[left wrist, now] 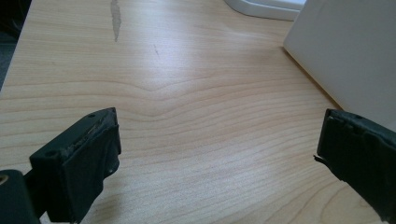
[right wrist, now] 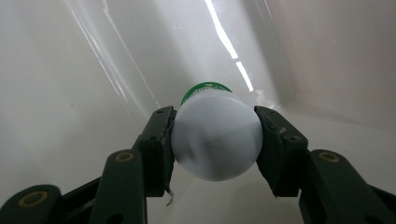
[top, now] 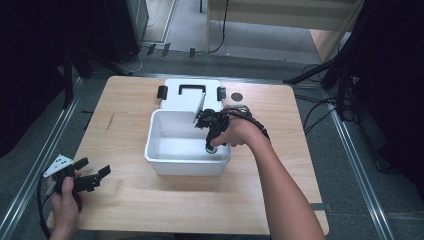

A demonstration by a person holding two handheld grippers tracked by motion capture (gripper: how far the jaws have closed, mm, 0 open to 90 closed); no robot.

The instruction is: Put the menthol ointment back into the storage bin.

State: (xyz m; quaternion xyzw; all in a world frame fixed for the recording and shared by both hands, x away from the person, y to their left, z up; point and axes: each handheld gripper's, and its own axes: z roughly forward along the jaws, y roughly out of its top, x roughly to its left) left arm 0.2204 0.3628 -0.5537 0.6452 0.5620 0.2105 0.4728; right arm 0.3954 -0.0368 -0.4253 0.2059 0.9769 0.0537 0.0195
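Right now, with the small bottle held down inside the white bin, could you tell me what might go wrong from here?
The right gripper clamps the rounded white bottle by its curved sides, so it may slip or pop out. The bottle's green cap sits close to the white bin wall, so lowering further might knock it askew. The lid leans at the bin's back edge by the hand and could be bumped.
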